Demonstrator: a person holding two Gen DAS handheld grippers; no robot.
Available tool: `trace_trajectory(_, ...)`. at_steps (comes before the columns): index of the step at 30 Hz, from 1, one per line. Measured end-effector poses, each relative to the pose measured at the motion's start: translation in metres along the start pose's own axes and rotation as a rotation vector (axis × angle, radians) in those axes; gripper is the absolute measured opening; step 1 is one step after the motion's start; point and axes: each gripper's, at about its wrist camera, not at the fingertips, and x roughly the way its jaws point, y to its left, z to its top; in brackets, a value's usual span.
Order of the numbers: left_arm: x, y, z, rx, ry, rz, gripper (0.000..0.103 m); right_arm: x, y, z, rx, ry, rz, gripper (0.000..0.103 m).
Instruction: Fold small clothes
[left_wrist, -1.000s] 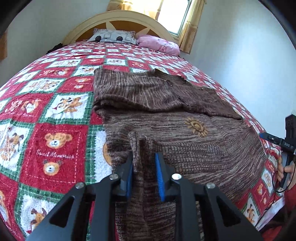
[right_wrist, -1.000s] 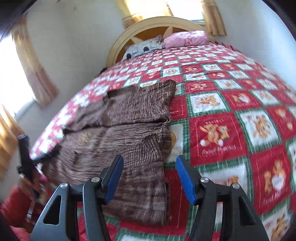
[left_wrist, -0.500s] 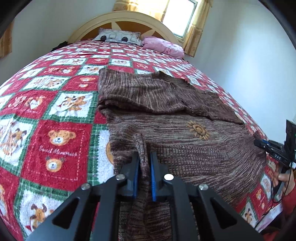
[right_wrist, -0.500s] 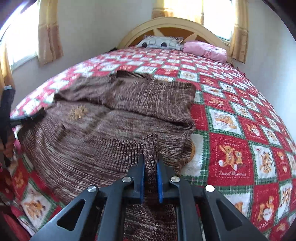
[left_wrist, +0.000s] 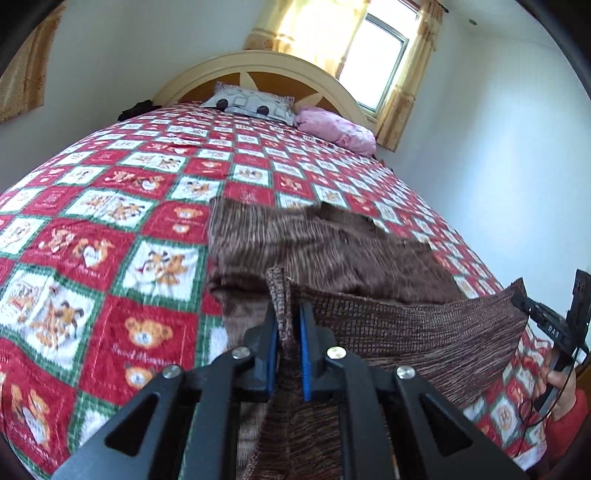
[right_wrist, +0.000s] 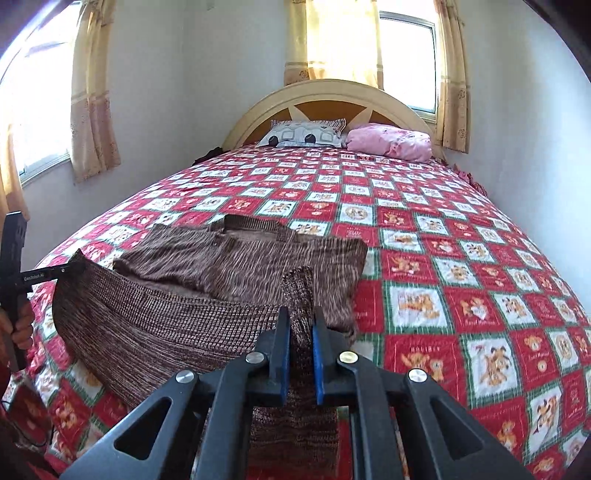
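A brown knitted sweater (left_wrist: 325, 247) lies on the bed, its upper part with folded sleeves flat on the quilt. It also shows in the right wrist view (right_wrist: 243, 258). My left gripper (left_wrist: 287, 325) is shut on one corner of the sweater's ribbed hem (left_wrist: 406, 328). My right gripper (right_wrist: 300, 332) is shut on the other hem corner (right_wrist: 299, 291). The hem is lifted off the bed and stretched taut between the two grippers. Each gripper also shows at the edge of the other's view, the right one (left_wrist: 532, 314) and the left one (right_wrist: 66, 271).
The bed has a red, green and white teddy-bear quilt (right_wrist: 461, 258). A grey patterned pillow (right_wrist: 306, 134) and a pink pillow (right_wrist: 388, 142) lie by the cream headboard (right_wrist: 325, 92). Walls and curtained windows surround the bed.
Both grippers closed on the hem corners and then rose, lifting the sweater's lower edge off the bed and pulling it taut. The sunflower patch is now hidden behind the raised fabric.
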Motion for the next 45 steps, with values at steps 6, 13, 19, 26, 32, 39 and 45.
trace_trajectory(6, 0.012, 0.001, 0.022, -0.017, -0.013, 0.024, 0.011, 0.019, -0.002, 0.026, -0.013, -0.006, -0.027, 0.009)
trace_trajectory(13, 0.031, 0.013, 0.050, -0.063, -0.022, 0.047, 0.011, 0.050, -0.009, 0.051, 0.013, -0.001, -0.050, 0.009)
trace_trajectory(19, 0.048, 0.016, 0.067, -0.075, -0.010, 0.069, 0.011, 0.074, -0.012, 0.068, 0.004, 0.000, -0.062, 0.009)
trace_trajectory(26, 0.078, 0.018, 0.088, -0.081, -0.005, 0.083, 0.011, 0.109, -0.021, 0.093, -0.001, 0.005, -0.080, 0.009)
trace_trajectory(32, 0.108, 0.028, 0.108, -0.104, -0.002, 0.099, 0.011, 0.149, -0.029, 0.110, -0.007, 0.030, -0.091, 0.009)
trace_trajectory(39, 0.154, 0.044, 0.119, -0.125, 0.051, 0.135, 0.011, 0.204, -0.039, 0.111, 0.037, 0.077, -0.096, 0.009)
trace_trajectory(45, 0.178, 0.054, 0.117, -0.159, 0.082, 0.146, 0.011, 0.231, -0.046, 0.106, 0.058, 0.106, -0.116, 0.009)
